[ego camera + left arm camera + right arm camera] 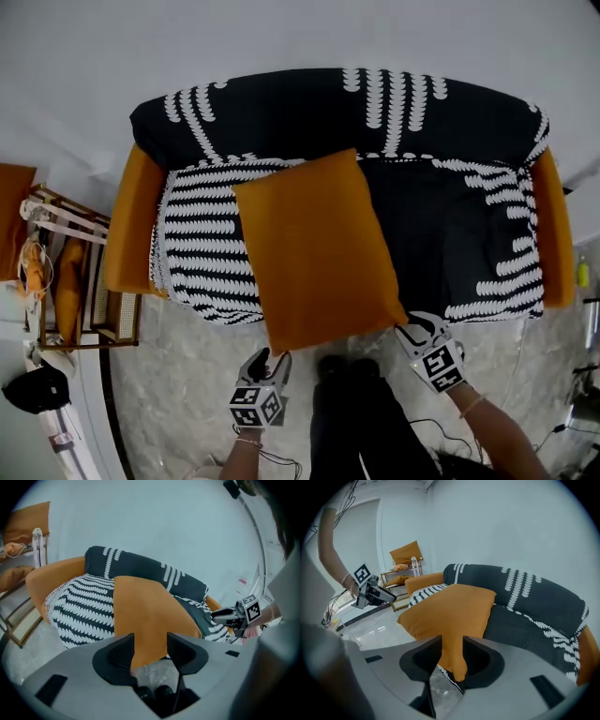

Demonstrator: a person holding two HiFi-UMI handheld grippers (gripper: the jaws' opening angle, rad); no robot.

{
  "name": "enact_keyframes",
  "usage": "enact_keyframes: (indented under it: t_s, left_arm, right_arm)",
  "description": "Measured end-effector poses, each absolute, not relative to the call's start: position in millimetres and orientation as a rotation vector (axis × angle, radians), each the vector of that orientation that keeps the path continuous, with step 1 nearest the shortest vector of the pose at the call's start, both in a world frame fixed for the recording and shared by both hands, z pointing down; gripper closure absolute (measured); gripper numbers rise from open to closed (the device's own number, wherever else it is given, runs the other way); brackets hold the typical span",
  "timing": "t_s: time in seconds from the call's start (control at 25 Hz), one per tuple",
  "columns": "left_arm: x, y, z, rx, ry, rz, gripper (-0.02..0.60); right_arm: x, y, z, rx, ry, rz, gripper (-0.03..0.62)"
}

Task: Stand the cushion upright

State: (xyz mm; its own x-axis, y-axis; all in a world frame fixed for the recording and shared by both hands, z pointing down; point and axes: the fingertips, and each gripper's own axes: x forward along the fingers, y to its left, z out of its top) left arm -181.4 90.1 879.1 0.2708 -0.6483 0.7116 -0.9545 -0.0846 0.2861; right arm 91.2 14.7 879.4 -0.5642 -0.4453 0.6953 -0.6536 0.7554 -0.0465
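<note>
Nearest, left gripper (270, 360) and right gripper (417, 331) spread wide, one astride each near corner of the orange cushion (314, 248), neither pressing on it; equally close, one per side. Beyond, flat on the sofa (441, 234) seat, near edge overhanging the front, long axis running away toward the backrest (309, 112); likely to be tipped up about the far edge.

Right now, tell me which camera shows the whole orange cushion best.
The head view: the cushion shows whole, all four corners, lying on the sofa. The left gripper view shows it foreshortened, a near corner between the jaws of the left claw; the right gripper view shows the same at the right claw.
</note>
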Motion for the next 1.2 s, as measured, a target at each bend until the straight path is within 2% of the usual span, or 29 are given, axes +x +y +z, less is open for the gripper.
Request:
enact_keyframes:
  t_s: [1.0,1.08,1.2]
  left_arm:
    - [-215,107,1031,1.589,-1.313,0.8,0.337]
    - [-214,102,1034,1.594,-1.306,0.821,0.362]
    - [-208,97,1033,1.621,-1.296,0.865,0.431]
  right_arm:
    - [110,9,1034,0.757,-2.046,0.531,0.407]
    - [107,8,1038,0.756,-2.04,0.545,0.412]
    - [105,7,1040,0.755,-2.03,0.566,0.44]
